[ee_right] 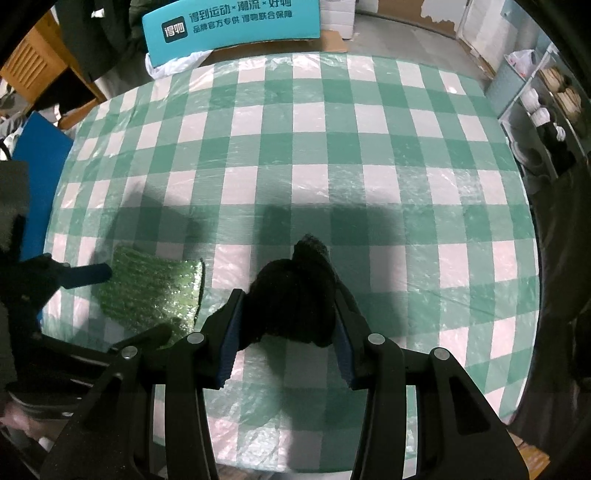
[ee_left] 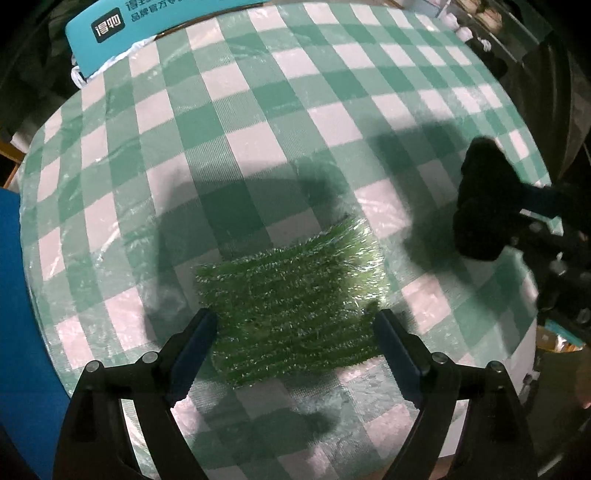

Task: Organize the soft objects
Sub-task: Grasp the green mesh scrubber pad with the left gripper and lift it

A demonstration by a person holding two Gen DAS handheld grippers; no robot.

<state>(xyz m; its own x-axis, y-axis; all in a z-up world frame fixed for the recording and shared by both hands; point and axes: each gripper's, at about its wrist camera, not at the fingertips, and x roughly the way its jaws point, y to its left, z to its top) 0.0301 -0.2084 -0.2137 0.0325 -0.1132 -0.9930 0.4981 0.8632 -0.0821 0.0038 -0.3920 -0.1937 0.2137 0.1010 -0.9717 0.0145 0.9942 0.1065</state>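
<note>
A green glittery scrubbing cloth [ee_left: 291, 302] lies flat on the green-and-white checked tablecloth [ee_left: 258, 122]. My left gripper [ee_left: 295, 325] points down over it, wide open, one blue pad at each side edge of the cloth and neither pressing on it. In the right wrist view the cloth [ee_right: 151, 291] lies at lower left with the left gripper [ee_right: 138, 301] above it. My right gripper [ee_right: 290, 299] is shut on a black knitted soft item [ee_right: 295, 291], which hangs above the tablecloth [ee_right: 332, 147]. From the left wrist the black item [ee_left: 480, 206] and the right gripper [ee_left: 524, 218] show at the right.
A teal printed box [ee_right: 229, 26] stands beyond the table's far edge. A blue panel [ee_right: 40, 158] is off the left edge. A shelf with white cups [ee_right: 543, 114] stands at the right, and wooden furniture [ee_right: 33, 62] at the far left.
</note>
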